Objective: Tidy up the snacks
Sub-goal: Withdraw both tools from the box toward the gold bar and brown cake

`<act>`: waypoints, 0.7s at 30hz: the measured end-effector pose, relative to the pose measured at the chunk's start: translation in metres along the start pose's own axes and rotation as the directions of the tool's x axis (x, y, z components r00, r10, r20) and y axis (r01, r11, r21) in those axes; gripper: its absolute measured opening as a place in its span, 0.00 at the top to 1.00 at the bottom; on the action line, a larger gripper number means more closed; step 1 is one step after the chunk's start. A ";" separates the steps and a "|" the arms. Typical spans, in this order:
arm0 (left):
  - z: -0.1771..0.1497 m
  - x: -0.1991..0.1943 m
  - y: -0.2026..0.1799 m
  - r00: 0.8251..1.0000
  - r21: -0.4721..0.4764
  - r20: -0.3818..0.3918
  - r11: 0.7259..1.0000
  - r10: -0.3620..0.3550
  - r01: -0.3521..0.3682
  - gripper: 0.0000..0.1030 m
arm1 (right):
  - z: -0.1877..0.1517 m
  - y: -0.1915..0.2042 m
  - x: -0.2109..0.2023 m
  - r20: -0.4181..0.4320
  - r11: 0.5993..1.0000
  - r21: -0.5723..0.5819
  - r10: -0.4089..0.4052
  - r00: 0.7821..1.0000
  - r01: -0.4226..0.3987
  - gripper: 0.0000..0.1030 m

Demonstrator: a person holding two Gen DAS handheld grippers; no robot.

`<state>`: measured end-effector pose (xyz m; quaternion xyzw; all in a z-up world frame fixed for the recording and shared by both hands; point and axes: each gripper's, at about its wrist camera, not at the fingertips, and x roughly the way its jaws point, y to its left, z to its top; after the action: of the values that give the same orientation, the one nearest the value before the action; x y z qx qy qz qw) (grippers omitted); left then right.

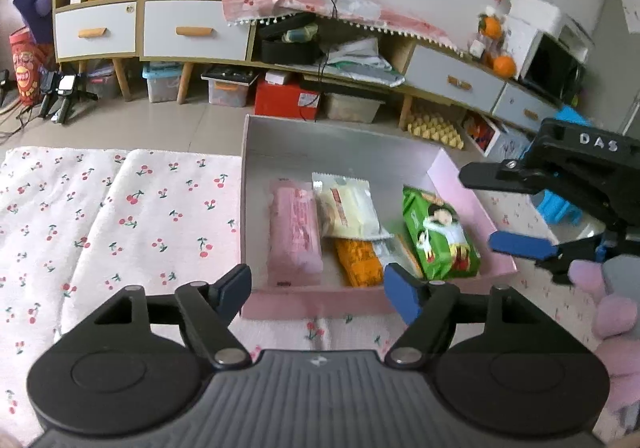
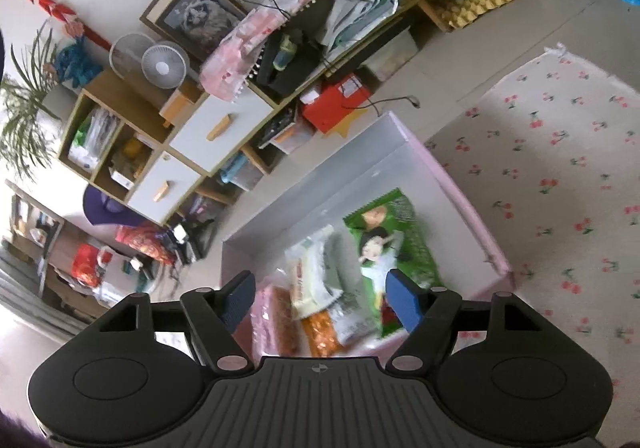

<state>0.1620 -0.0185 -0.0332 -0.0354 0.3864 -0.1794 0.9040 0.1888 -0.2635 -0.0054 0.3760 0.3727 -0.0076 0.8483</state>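
The left gripper (image 1: 318, 288) hangs tilted downward over the near rim of the shallow pink box (image 1: 312, 306), its blue-padded fingers (image 1: 402, 298) spread apart with nothing between them. Inside the box, four snack packs lie side by side: a pink wrapped pack (image 1: 295, 236) at 9 o'clock, a pale yellow-and-white pack (image 1: 350, 213) next to it, an orange pack (image 1: 358, 262) partly under that one, and a green cartoon-printed pack (image 1: 440, 236) at 3 o'clock against the right wall. The box sits on a cherry-print cloth (image 1: 120, 215) spread over the table.

The right gripper (image 1: 508, 207) enters the left wrist view from 3 o'clock, beyond the box's right wall, angled down toward it, its two fingers separated and empty. In its own view the right gripper (image 2: 320, 300) hovers over the same box (image 2: 468, 207) from the other side; the green pack (image 2: 394, 244) and the pale pack (image 2: 316, 272) show in the gap between its parted fingers, but the pads touch neither. The picture there is rolled, so the cabinets run diagonally from 8 to 2 o'clock.
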 end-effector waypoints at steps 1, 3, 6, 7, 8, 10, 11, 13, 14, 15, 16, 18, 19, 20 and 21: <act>-0.002 -0.003 -0.001 1.000 0.019 -0.006 1.000 0.008 -0.008 0.30 | -0.001 0.000 -0.004 -0.001 1.000 -0.012 -0.009 1.000 0.009 0.27; -0.005 -0.009 -0.005 1.000 0.054 -0.014 0.998 0.022 -0.022 0.24 | -0.003 0.001 -0.013 -0.005 0.999 -0.038 -0.028 1.000 0.028 0.25; -0.008 -0.023 -0.009 0.999 0.106 -0.016 0.994 0.042 -0.040 0.18 | -0.009 0.003 -0.026 -0.010 0.996 -0.080 -0.048 0.999 0.048 0.22; -0.009 -0.027 -0.009 0.999 0.115 -0.016 0.992 0.045 -0.043 0.17 | -0.011 0.004 -0.031 -0.011 0.993 -0.100 -0.056 0.998 0.055 0.21; -0.010 -0.032 -0.010 0.999 0.122 -0.015 0.992 0.045 -0.043 0.14 | -0.013 0.005 -0.035 -0.012 0.991 -0.118 -0.063 0.998 0.061 0.20; -0.011 -0.041 -0.012 0.999 0.133 -0.013 0.990 0.046 -0.044 0.09 | -0.018 0.007 -0.046 -0.016 0.985 -0.155 -0.076 0.997 0.072 0.17; -0.011 -0.045 -0.013 0.999 0.133 -0.016 0.990 0.051 -0.048 0.06 | -0.020 0.009 -0.050 -0.018 0.983 -0.167 -0.079 0.997 0.075 0.16; -0.012 -0.051 -0.015 0.998 0.136 -0.032 0.989 0.060 -0.055 0.05 | -0.025 0.009 -0.060 -0.024 0.978 -0.196 -0.084 0.996 0.078 0.15; -0.012 -0.054 -0.016 0.997 0.139 -0.040 0.989 0.065 -0.059 0.04 | -0.028 0.009 -0.065 -0.028 0.975 -0.208 -0.085 0.996 0.078 0.14; -0.013 -0.056 -0.017 0.996 0.142 -0.049 0.988 0.071 -0.064 0.03 | -0.032 0.008 -0.070 -0.032 0.972 -0.221 -0.089 0.995 0.080 0.13; -0.015 -0.058 -0.018 0.995 0.148 -0.058 0.987 0.078 -0.069 0.03 | -0.034 0.008 -0.074 -0.035 0.969 -0.231 -0.094 0.995 0.084 0.13; -0.018 -0.063 -0.019 0.993 0.164 -0.068 0.983 0.092 -0.080 0.02 | -0.041 0.007 -0.082 -0.042 0.961 -0.260 -0.113 0.993 0.098 0.12; -0.020 -0.065 -0.018 0.992 0.173 -0.072 0.981 0.100 -0.087 0.01 | -0.044 0.006 -0.085 -0.046 0.956 -0.274 -0.122 0.991 0.105 0.12; -0.022 -0.066 -0.018 0.991 0.178 -0.075 0.980 0.107 -0.092 0.01 | -0.048 0.004 -0.088 -0.049 0.951 -0.287 -0.131 0.990 0.112 0.12; -0.025 -0.068 -0.017 0.991 0.183 -0.077 0.978 0.111 -0.096 0.01 | -0.052 0.003 -0.090 -0.051 0.947 -0.301 -0.136 0.989 0.114 0.12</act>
<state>0.0962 -0.0085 -0.0005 0.0740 0.4092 -0.1674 0.8939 0.0922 -0.2523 0.0315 0.2199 0.4228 0.0082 0.8791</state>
